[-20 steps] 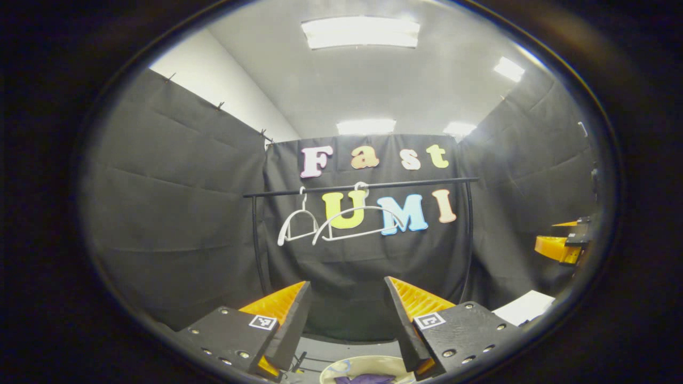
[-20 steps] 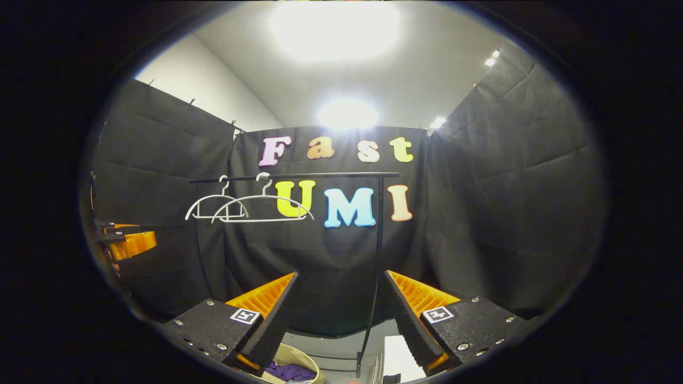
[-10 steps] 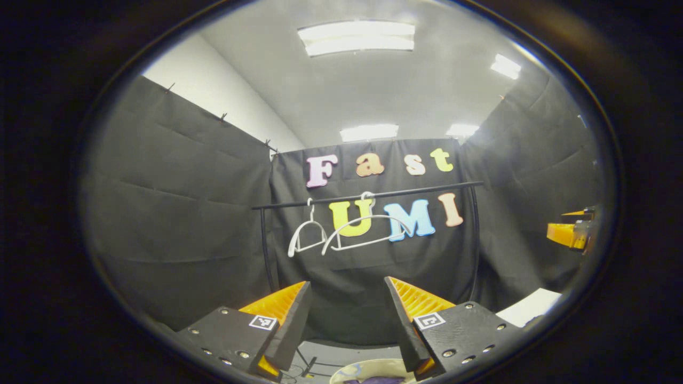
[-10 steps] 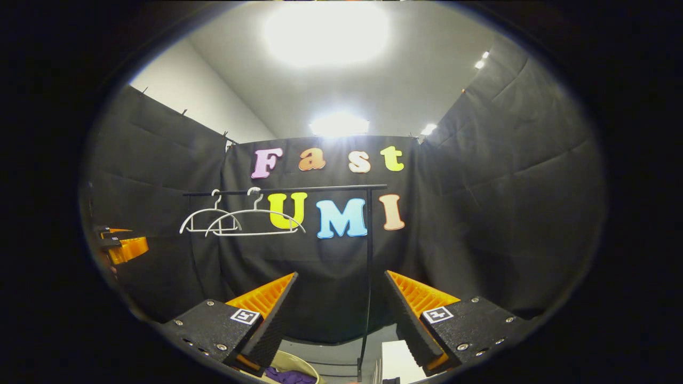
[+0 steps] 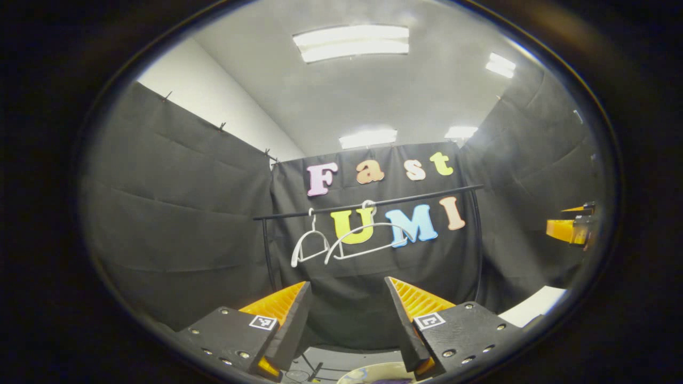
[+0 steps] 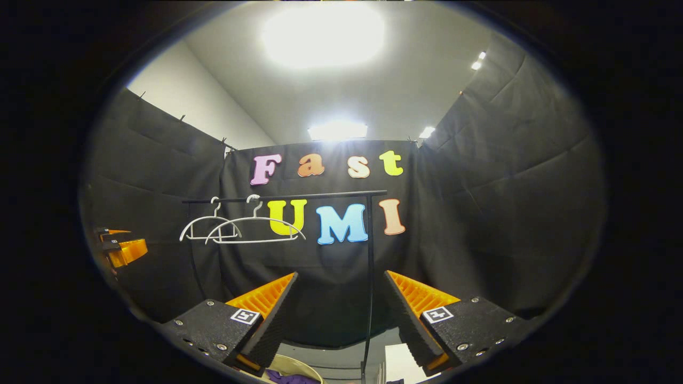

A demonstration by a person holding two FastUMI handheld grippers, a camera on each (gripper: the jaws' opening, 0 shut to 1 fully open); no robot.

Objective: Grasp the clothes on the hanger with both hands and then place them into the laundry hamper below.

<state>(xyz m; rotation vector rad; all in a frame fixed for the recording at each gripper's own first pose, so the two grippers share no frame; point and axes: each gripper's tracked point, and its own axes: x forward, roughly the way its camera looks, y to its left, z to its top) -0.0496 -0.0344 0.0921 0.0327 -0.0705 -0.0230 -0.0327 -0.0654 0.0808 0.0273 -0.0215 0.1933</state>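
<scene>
Two bare white hangers (image 5: 341,242) (image 6: 240,229) hang on a black rail (image 5: 373,202) (image 6: 288,196) against the back wall. A cream laundry hamper (image 5: 373,370) (image 6: 296,368) sits low at the bottom edge, with purple clothes (image 6: 285,378) inside it. My left gripper (image 5: 347,320) is open, well short of the rail, with nothing between its fingers. My right gripper (image 6: 339,314) is open too and holds nothing. The right gripper (image 5: 571,229) also shows at the far right of the left gripper view, and the left gripper (image 6: 120,248) at the far left of the right gripper view.
The rail's black upright post (image 6: 369,277) stands just ahead of my right gripper. A white surface (image 5: 533,306) lies low on the right, and a white object (image 6: 400,362) on the floor. Black cloth walls close in the booth on three sides.
Both views have tilted upward: the rail and hangers sit lower in the frames and less of the hamper shows. Both grippers stay open and empty.
</scene>
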